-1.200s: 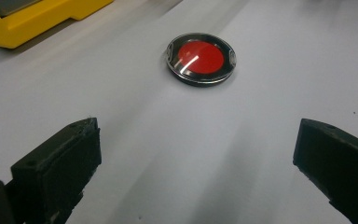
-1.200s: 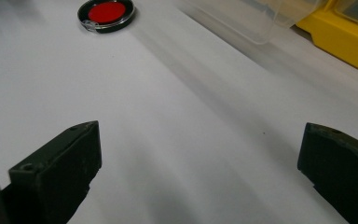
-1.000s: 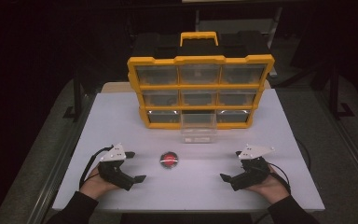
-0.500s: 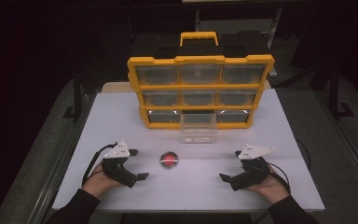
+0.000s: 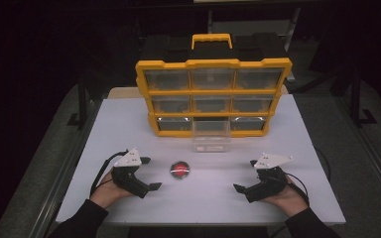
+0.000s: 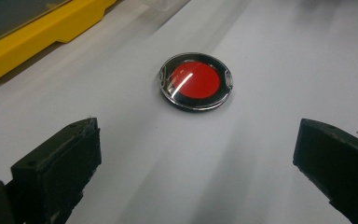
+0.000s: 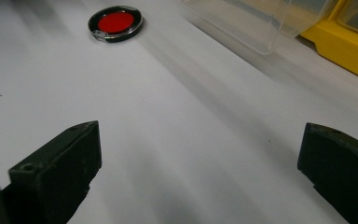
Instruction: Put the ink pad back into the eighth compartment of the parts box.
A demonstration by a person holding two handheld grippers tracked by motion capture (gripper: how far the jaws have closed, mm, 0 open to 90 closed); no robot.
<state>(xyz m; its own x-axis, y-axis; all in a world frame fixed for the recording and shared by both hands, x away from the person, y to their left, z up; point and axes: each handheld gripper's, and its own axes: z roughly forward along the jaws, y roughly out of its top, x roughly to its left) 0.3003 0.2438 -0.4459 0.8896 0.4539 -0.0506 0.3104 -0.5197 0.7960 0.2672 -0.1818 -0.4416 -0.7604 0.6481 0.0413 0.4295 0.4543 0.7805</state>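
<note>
Bare tabletop point(image 5: 208, 198) is left open around the red disc point(image 5: 180, 169); passage behind is blocked by the pulled-out clear drawer point(image 5: 211, 135) and yellow organizer point(image 5: 213, 96).

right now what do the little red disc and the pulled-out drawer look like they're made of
Red disc: likely a red insert in a black rim under a clear glossy plastic or glass cover, judging by the bright streak of glare. Pulled-out drawer: clear, probably plastic; the table shows through it.

Your yellow drawer cabinet point(image 6: 32, 28) is cut off at the 11 o'clock corner of the left gripper view. Your clear drawer point(image 7: 261, 23) runs off the right gripper view's 12 o'clock edge. Contents of the cabinet's drawers point(image 5: 213, 79): too small to tell.
</note>
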